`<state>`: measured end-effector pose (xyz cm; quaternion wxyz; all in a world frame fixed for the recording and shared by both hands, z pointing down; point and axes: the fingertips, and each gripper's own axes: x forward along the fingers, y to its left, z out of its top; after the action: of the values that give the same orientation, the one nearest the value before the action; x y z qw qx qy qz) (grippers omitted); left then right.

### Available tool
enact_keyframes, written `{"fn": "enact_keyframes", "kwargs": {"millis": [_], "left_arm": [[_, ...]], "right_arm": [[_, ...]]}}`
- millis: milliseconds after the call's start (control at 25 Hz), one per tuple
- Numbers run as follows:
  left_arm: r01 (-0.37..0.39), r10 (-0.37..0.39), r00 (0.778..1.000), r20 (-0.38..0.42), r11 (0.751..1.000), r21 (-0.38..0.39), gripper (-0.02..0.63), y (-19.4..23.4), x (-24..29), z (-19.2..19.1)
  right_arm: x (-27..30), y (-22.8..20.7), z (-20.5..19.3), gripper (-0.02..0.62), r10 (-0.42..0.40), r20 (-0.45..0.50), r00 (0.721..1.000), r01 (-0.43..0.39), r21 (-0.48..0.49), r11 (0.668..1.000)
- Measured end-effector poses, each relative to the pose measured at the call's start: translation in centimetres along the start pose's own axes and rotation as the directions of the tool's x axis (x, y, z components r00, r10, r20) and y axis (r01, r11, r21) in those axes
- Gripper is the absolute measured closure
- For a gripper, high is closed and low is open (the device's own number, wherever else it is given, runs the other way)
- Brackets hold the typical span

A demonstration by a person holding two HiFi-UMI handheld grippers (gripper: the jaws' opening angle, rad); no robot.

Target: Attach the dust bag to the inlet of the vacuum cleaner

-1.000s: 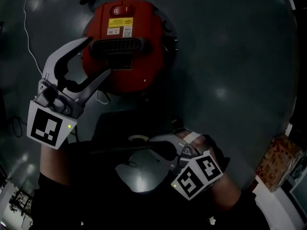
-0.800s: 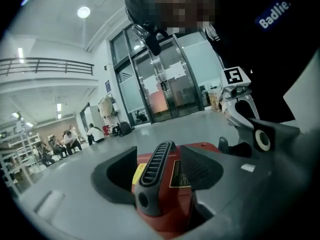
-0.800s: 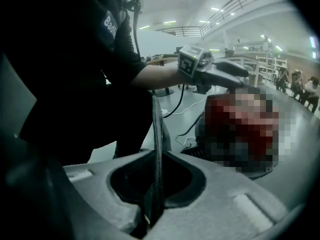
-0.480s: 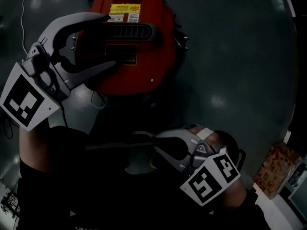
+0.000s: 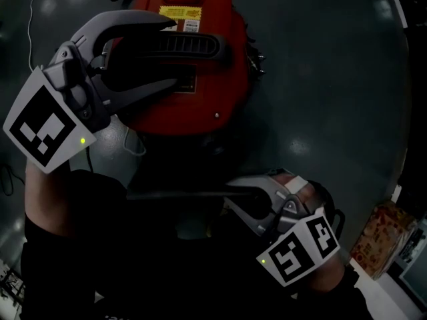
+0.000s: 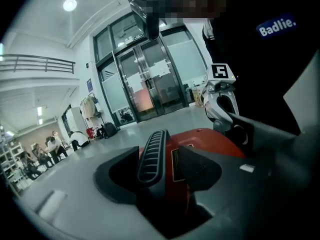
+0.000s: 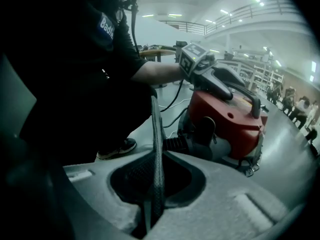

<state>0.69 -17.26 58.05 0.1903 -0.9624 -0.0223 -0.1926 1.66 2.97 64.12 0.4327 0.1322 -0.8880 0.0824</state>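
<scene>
Overhead, one red vacuum, left gripper closing round its handle, right gripper pinching one dust bag

Looks along the right hand-held gripper, jaws pressed together on the dust bag, seen edge-on as a thin dark strip rising straight up from the pads. Shows, beyond it on the grey floor, the red vacuum cleaner, with a black handle on top and a ribbed black hose at its near side. Catches a person's forearm stretched toward the vacuum's top, and a dark shoe on the floor.
</scene>
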Motion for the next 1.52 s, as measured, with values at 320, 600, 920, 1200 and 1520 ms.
{"fn": "enact_keyframes", "kwargs": {"millis": [320,600,920,1200,1520], "left_arm": [[-0.058,0.058,0.998,-0.005,0.997,0.041,0.464,0.8,-0.2,-0.2],[-0.070,0.070,0.998,0.003,0.995,0.071,0.465,1.0,-0.1,0.0],[-0.078,0.078,0.997,-0.005,0.993,0.084,0.465,1.0,-0.2,0.1],[-0.083,0.084,0.996,-0.008,0.993,0.088,0.466,1.1,0.0,0.0],[-0.086,0.088,0.996,-0.015,0.993,0.087,0.466,1.2,0.0,0.1]], "right_arm": [[0.1,-0.1,0.1,0.566,0.014,-0.011,1.000,-0.014,-0.003,1.000],[-0.4,-0.4,-0.7,0.566,-0.014,-0.035,0.999,0.012,-0.040,0.999],[0.3,-1.0,0.3,0.549,-0.058,-0.077,0.995,0.045,-0.166,0.985],[-0.3,-1.7,-0.9,0.552,-0.073,-0.007,0.997,0.073,0.083,0.994],[0.2,-2.8,0.6,0.534,-0.082,-0.010,0.997,0.082,0.060,0.995]]}}
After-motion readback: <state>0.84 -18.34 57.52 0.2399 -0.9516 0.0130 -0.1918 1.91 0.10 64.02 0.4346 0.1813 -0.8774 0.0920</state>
